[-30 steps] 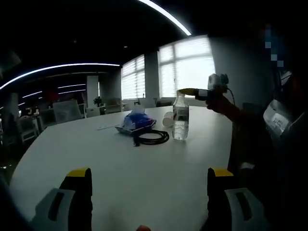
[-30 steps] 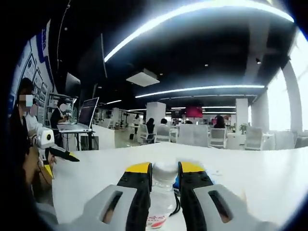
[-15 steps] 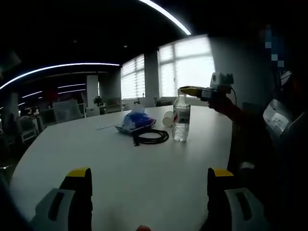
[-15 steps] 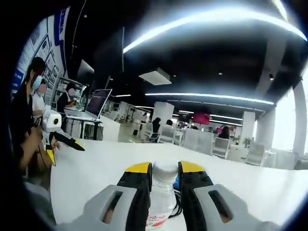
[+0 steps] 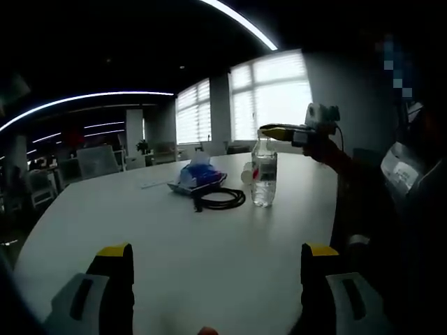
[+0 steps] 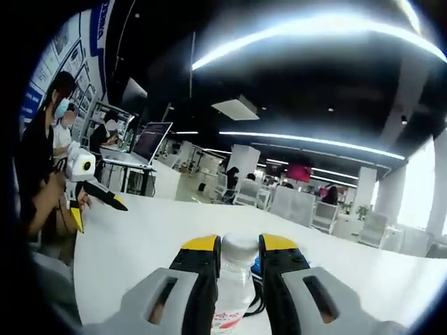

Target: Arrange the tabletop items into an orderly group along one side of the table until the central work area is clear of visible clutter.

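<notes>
In the left gripper view, the left gripper (image 5: 209,279) is held spread and empty above the near desk (image 5: 174,244) edge; the upright water bottle (image 5: 263,183) is seen far ahead, beside the cable (image 5: 220,199). In the right gripper view, the bottle's neck is pinched by the right gripper (image 6: 239,255).

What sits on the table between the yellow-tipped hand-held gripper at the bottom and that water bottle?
Nothing: in the left gripper view, bare white table runs from the left hand-held gripper to the water bottle. The black cable lies beside the bottle.
</notes>
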`<state>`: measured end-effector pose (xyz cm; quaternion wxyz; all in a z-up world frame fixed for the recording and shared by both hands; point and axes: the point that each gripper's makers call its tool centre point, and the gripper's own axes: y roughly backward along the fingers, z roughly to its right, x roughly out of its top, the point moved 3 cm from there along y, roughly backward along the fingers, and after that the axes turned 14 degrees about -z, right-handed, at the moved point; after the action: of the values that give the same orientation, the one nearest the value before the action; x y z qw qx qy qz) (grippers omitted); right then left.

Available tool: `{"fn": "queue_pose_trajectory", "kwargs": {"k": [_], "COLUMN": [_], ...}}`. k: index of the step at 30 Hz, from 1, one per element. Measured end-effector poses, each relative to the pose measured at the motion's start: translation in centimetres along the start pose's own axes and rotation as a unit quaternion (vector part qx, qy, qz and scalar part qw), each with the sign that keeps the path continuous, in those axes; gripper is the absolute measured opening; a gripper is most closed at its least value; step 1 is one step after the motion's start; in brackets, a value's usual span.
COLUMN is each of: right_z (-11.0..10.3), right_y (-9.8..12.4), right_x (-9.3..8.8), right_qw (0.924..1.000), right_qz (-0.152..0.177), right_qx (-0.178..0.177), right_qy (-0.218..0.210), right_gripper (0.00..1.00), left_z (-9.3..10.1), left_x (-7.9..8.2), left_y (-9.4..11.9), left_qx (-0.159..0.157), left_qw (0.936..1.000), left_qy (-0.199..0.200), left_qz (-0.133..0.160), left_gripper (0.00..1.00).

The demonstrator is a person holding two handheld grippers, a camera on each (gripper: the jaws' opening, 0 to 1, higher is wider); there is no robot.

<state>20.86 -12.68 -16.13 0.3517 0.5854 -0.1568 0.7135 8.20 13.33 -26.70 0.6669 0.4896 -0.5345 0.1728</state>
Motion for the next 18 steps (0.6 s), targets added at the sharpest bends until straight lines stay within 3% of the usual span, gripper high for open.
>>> {"fn": "queue_pose_trajectory", "kwargs": {"k": [18], "right_z": [-0.14], "right_y": [0.14], "right_x": [0.07], "right_qw": [0.9997], "right_qz": [-0.006], "right_qx": [-0.006], "right_qy": [0.025], "right_gripper": [0.2], "left_z": [0.18], "left_x": [-0.19], "left_y": [-0.08], "left_qx": [0.0], "left_qw": [1.0], "left_qy": [0.0], "left_qz": [-0.004], "left_gripper": [1.0]}}
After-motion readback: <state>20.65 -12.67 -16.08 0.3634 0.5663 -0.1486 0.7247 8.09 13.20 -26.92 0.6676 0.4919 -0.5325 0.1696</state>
